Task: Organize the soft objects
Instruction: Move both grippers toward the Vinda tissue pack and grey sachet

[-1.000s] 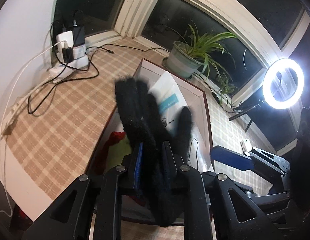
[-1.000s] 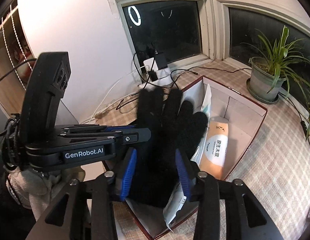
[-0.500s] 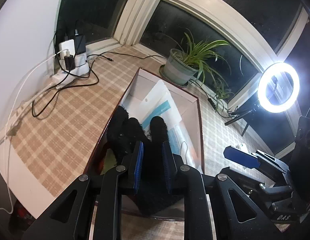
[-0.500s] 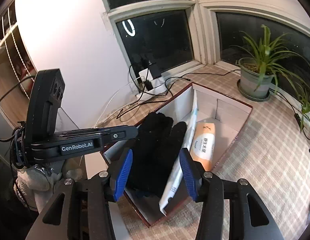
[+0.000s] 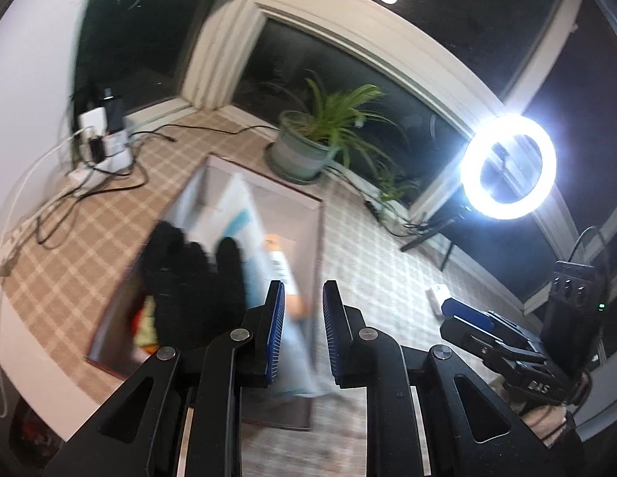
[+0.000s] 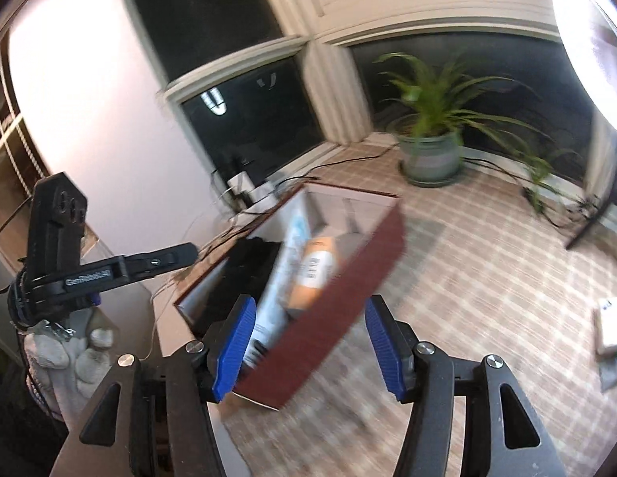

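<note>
A black glove (image 5: 189, 278) lies in the near left end of a maroon box (image 5: 319, 234) with white inner walls, on top of red and yellow cloth (image 5: 143, 318). My left gripper (image 5: 303, 330) hangs above the box to the glove's right, its jaws a little apart, opening slightly, with nothing between them. In the right wrist view the glove (image 6: 248, 266) sits behind the box wall (image 6: 340, 302). My right gripper (image 6: 310, 342) is held back from that wall, jaws opening and empty. A white-and-blue pack (image 6: 288, 262) and an orange pack (image 6: 316, 270) stand in the box.
A potted plant (image 5: 304, 151) stands behind the box by the window. A power strip with chargers (image 5: 101, 139) and loose cables lie at the left. A ring light (image 5: 507, 167) glares at the right. A small white item (image 6: 610, 326) lies on the checked cloth.
Both grippers have let go of the black glove, which now lies in the box. Both have drawn back and up from it, and the right jaws have spread wider.
</note>
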{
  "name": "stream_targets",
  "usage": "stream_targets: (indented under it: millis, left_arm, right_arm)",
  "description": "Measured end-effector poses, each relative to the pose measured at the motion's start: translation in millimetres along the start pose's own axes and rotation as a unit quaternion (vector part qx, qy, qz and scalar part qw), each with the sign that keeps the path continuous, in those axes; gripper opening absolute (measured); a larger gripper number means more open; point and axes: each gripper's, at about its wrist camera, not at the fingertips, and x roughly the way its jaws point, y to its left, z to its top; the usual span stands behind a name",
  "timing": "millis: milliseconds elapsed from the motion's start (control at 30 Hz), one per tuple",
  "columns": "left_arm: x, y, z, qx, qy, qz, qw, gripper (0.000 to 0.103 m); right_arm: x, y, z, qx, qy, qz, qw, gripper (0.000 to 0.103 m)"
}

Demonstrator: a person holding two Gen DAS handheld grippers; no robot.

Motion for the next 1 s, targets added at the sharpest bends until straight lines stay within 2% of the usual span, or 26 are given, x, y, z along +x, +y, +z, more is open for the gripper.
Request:
stream_targets:
  millis: [67, 267, 367, 567, 700, 1000]
  left_arm:
    - [6, -15, -3, 0.008, 0.004, -0.008, 0.9999, 0.023]
    - [29, -62, -15, 0.025, 0.022, -0.035, 0.9988, 0.023]
    - [42, -84, -21, 0.03, 0.032, -0.044, 0.9981, 0.023]
    - [77, -129, -36, 0.043, 0.06, -0.051, 0.996, 0.023]
    - [104, -151, -43, 0.043, 0.079, -0.051, 0.9947, 0.023]
    - [176, -193, -56, 0.047, 0.13, -0.057, 0.9888, 0.023]
  right_arm:
    - [-14, -20, -6, 0.011, -0.007, -0.019, 1.0, 0.054]
    - [-60, -88, -24, 0.056, -0.025, -0.063, 0.996, 0.056]
    - [-78, -122, -32, 0.069, -0.023, -0.08, 0.994, 0.064]
    - [-103, -200, -47, 0.116, -0.008, -0.101, 0.988, 0.064]
    - [-106, -246, -54, 0.153, 0.001, -0.098, 0.983, 0.064]
    - [-82, -320, -55, 0.174, 0.026, -0.094, 0.98, 0.064]
